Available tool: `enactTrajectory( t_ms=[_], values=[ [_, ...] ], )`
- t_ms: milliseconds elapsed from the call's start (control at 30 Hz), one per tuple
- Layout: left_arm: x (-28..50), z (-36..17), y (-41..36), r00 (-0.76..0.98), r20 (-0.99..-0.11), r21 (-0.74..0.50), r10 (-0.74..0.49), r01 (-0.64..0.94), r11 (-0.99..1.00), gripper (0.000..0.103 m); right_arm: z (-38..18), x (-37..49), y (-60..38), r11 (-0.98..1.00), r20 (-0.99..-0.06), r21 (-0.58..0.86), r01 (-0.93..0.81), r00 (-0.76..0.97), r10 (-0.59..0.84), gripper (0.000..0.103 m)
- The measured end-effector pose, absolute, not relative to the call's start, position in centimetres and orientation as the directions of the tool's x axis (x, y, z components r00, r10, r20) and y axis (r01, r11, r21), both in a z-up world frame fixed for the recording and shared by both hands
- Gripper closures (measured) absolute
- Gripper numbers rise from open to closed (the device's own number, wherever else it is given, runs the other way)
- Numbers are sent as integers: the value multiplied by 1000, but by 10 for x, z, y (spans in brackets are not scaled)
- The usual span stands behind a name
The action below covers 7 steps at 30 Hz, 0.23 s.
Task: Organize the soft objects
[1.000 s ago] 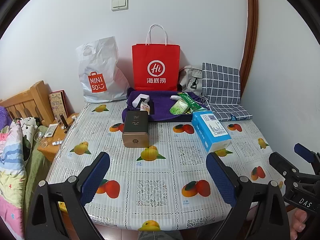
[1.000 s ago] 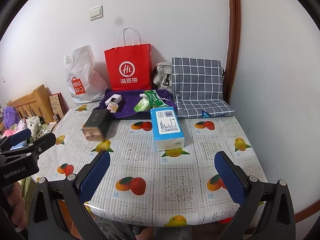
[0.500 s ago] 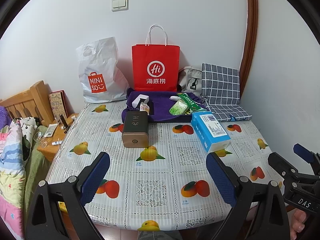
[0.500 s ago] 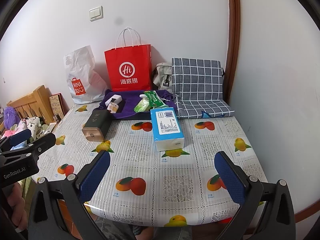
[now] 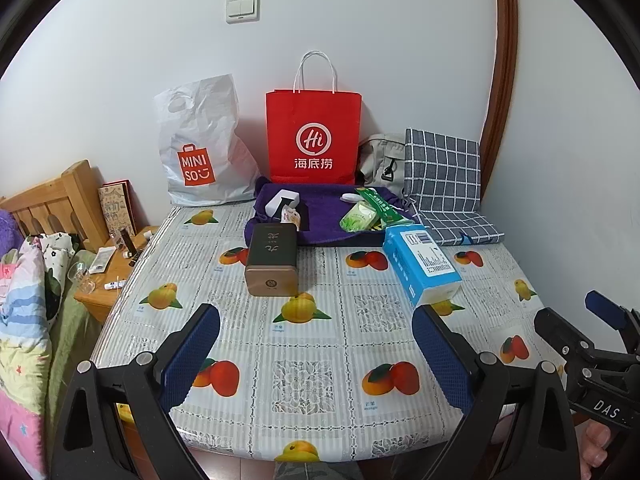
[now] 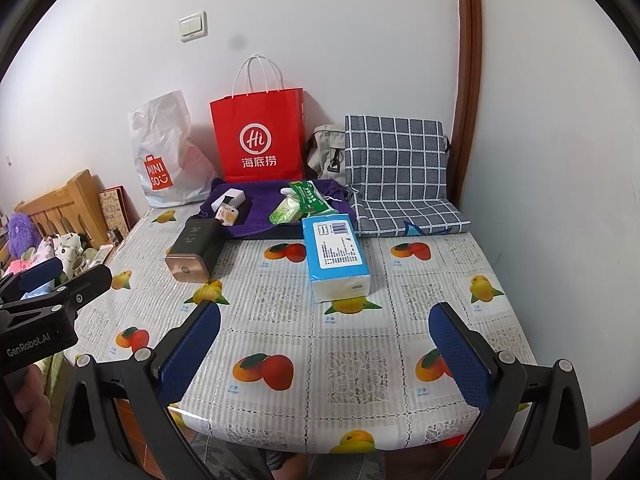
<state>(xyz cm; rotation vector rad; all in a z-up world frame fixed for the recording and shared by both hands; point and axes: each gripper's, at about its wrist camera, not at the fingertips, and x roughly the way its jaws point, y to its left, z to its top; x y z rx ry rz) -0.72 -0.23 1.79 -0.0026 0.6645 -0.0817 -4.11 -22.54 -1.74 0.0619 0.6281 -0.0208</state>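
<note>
Nothing has moved: left gripper [image 5: 316, 356] and right gripper [image 6: 324, 354] hover, jaws spread, short of the tissue pack [image 6: 335, 258].

A tissue pack [image 6: 335, 256] lies near the middle of the table [image 6: 360, 360], with a tin box [image 6: 195, 251] to its left. Behind the pack, a cloth [image 6: 272, 210] carries small packets [image 6: 298, 204]. Farther behind the pack, two shopping bags [image 6: 260, 136] and a folded cushion [image 6: 400, 176] stand against the wall.
</note>
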Motion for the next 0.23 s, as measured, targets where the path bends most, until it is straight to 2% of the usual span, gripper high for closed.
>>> enactTrajectory(
  t_ms=[233],
  values=[
    [-7, 17, -1, 783, -617, -31, -76, 72, 997, 5, -18, -41, -223, 998, -585, 53, 25, 811, 11, 1]
  ],
)
